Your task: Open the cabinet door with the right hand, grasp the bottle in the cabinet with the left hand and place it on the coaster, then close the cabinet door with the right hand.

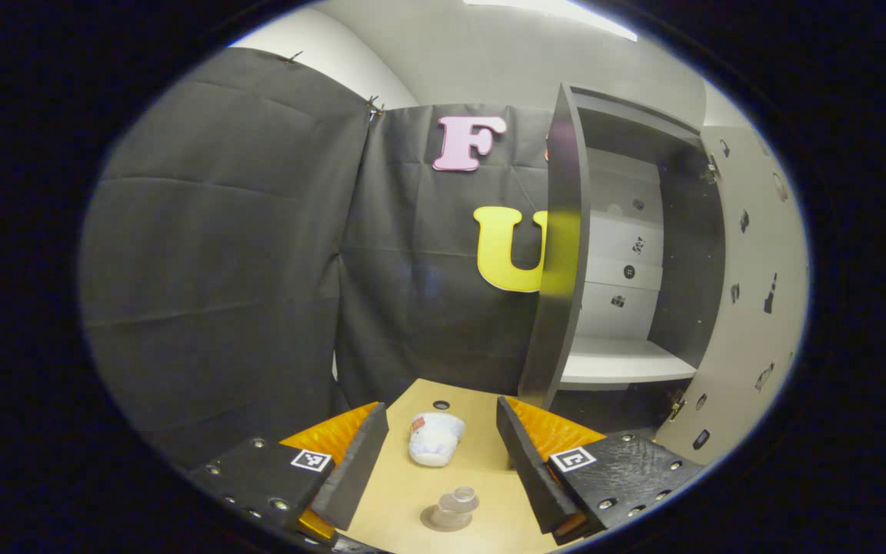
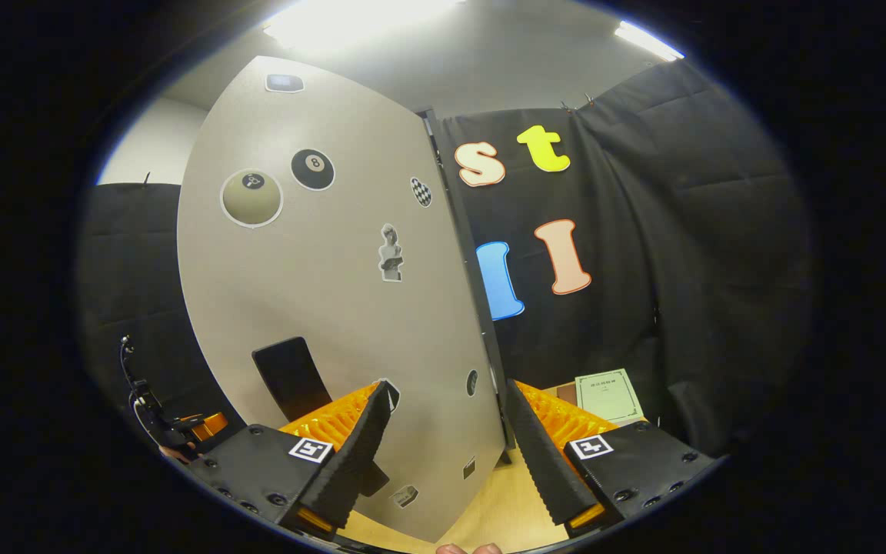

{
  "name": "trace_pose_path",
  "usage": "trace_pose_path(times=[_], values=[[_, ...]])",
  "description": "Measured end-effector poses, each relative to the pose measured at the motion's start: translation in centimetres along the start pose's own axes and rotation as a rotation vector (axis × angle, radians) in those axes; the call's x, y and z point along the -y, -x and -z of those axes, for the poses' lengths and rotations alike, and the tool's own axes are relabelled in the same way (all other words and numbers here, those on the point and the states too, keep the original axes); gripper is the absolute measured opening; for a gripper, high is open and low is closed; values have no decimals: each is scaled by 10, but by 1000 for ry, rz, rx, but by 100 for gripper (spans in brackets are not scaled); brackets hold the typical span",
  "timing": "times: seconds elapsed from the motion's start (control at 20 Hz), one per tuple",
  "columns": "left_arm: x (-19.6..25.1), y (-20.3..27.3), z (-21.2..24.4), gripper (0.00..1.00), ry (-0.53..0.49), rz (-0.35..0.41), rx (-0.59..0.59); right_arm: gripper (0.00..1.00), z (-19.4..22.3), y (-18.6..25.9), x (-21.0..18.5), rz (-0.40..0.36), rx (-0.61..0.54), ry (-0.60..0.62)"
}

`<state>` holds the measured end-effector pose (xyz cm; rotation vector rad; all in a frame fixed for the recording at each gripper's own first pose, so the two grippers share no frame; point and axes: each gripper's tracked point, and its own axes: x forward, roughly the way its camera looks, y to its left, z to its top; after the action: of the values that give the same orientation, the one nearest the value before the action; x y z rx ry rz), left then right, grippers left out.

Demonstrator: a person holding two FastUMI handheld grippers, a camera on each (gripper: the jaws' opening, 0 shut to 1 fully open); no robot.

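In the left gripper view a small white bottle (image 1: 434, 439) rests on the wooden table (image 1: 401, 492), between and just beyond my left gripper's (image 1: 441, 408) open fingers, untouched. Nearer the camera stands a small clear round piece (image 1: 454, 508); whether it is the coaster I cannot tell. The dark cabinet (image 1: 566, 254) stands at the right with its grey door (image 1: 751, 292) swung wide and a bare white shelf (image 1: 620, 362) inside. In the right gripper view the door's outer face (image 2: 320, 292) looms close, its dark handle (image 2: 289, 377) low on the left. My right gripper (image 2: 451, 388) is open in front of it, holding nothing.
A small dark round spot (image 1: 441, 404) marks the table past the bottle. A pale green booklet (image 2: 604, 394) lies on the table right of the door. Part of the other gripper with a cable (image 2: 154, 419) shows at the far left. Black cloth walls close the booth.
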<state>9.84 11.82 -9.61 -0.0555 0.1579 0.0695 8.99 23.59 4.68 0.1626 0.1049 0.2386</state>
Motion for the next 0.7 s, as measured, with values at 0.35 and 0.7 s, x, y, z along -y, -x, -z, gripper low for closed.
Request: trace_pose_path(times=[0.35,0.7], values=[[-11,-19,-4,87,-9,106,5,96,15,-38,-57,-31,-38,-28],[-7,-19,-13,89,-45,153,0,96,26,-86,-131,-144,-28,9]])
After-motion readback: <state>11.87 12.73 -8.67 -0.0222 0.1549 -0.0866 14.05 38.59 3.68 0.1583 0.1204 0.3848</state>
